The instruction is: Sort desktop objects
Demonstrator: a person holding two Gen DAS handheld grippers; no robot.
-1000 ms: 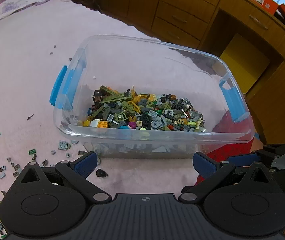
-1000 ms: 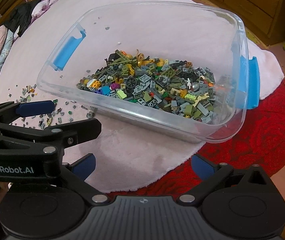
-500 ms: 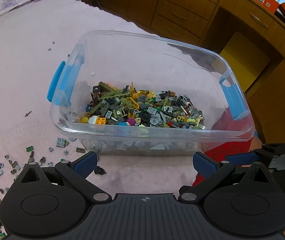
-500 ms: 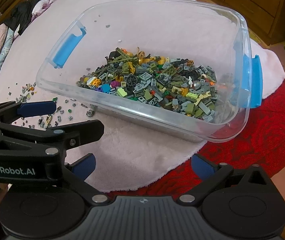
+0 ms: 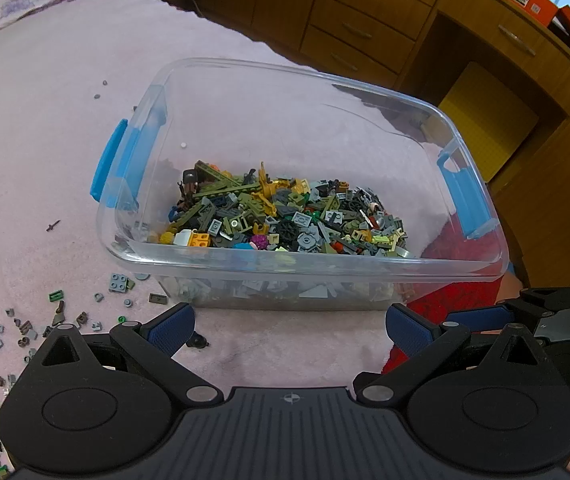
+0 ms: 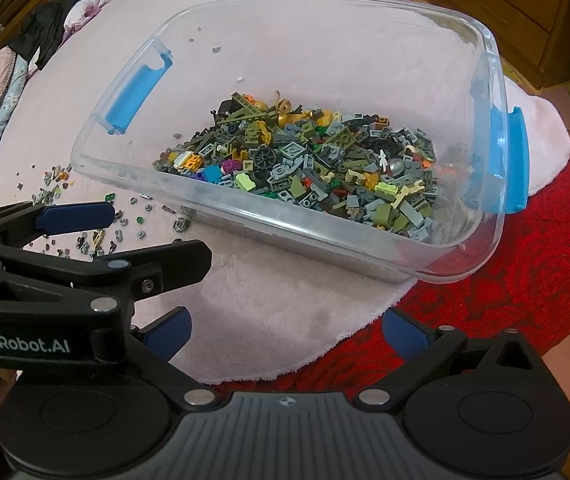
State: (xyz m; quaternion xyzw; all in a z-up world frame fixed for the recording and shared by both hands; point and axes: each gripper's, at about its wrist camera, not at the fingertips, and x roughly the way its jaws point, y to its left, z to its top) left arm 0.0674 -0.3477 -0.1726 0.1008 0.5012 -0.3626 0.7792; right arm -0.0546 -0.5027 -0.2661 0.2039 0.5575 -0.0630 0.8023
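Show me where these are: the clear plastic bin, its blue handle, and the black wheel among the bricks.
clear plastic bin [image 5: 305, 270]: left wrist view, near rim.
blue handle [image 5: 108, 160]: left wrist view, middle of the latch.
black wheel [image 6: 265, 157]: right wrist view, hub.

The clear bin stands open at the top, its near wall rising between both grippers and the brick heap inside, while the far half of its floor lies bare. In front of that wall the pink rug is free except for one small black piece, but to the left scattered loose bricks crowd the surface. In the right wrist view the left gripper blocks the lower left side, and the red rug to the right lies clear.
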